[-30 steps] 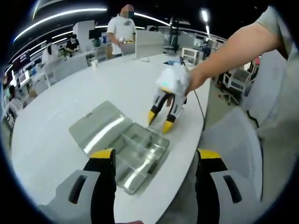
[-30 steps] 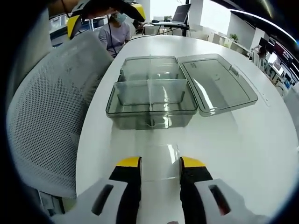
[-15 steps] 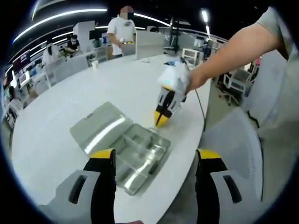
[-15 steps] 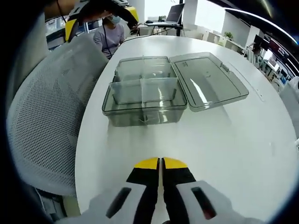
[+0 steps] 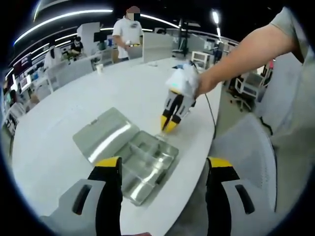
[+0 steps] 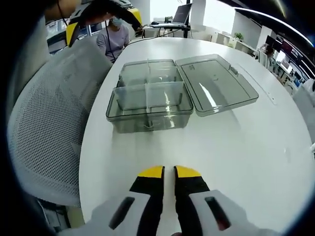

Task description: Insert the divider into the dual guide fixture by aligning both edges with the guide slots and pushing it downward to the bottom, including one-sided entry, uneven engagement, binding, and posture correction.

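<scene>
Clear plastic box [image 6: 147,105], lid [image 6: 216,83] laid open flat, sits on the glossy white table [image 6: 236,147], well ahead of the right gripper [image 6: 169,173]. Its jaws are nearly together, holding nothing. Left gripper [image 5: 162,164] gapes wide, empty, above the box's near edge. An upright clear divider [image 6: 147,96] stands inside.

One clear plastic box [image 6: 147,105] sits on one white table [image 6: 236,147], with its one hinged lid [image 6: 216,83] laid open beside it. Inside the box, one long divider [image 6: 150,84] runs across and one short divider [image 6: 146,96] crosses from it, making three compartments that can be counted. Two hand-held grippers are seen: the left hand-held gripper [image 5: 165,172] and the right hand-held gripper [image 6: 164,172], each with two yellow-tipped jaws. One white mesh chair [image 6: 44,132] stands at the table edge. In the background of the left gripper view, one standing person [image 5: 128,32] and two seated people can be counted
</scene>
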The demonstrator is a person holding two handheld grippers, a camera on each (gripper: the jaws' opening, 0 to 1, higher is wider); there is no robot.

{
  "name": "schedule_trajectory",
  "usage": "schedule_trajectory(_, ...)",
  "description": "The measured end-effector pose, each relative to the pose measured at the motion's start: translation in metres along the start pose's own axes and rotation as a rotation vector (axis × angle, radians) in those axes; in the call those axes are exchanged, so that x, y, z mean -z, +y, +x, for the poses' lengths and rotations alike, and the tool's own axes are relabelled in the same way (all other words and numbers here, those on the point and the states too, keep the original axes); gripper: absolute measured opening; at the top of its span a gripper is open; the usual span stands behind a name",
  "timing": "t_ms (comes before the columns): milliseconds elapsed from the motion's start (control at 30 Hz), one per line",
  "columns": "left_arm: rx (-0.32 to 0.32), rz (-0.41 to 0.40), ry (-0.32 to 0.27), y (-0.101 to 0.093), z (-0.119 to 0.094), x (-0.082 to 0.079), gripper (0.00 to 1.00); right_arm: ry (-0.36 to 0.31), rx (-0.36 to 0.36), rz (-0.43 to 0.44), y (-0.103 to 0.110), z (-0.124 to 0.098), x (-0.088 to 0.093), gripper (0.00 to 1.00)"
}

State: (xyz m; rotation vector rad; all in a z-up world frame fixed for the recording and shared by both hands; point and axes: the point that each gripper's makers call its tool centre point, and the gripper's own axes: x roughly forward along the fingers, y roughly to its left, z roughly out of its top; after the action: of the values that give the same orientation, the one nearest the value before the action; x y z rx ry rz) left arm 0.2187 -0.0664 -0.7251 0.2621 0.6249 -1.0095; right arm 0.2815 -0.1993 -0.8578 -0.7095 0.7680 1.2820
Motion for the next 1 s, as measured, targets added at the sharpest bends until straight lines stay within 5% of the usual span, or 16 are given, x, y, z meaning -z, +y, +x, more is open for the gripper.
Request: schedule_trajectory(1000, -0.014, -0.005, -0.017, -0.008, 0.013, -0.015, 0.68, 0.004, 0.009, -0.066, -0.04, -0.044, -0.002, 0.12)
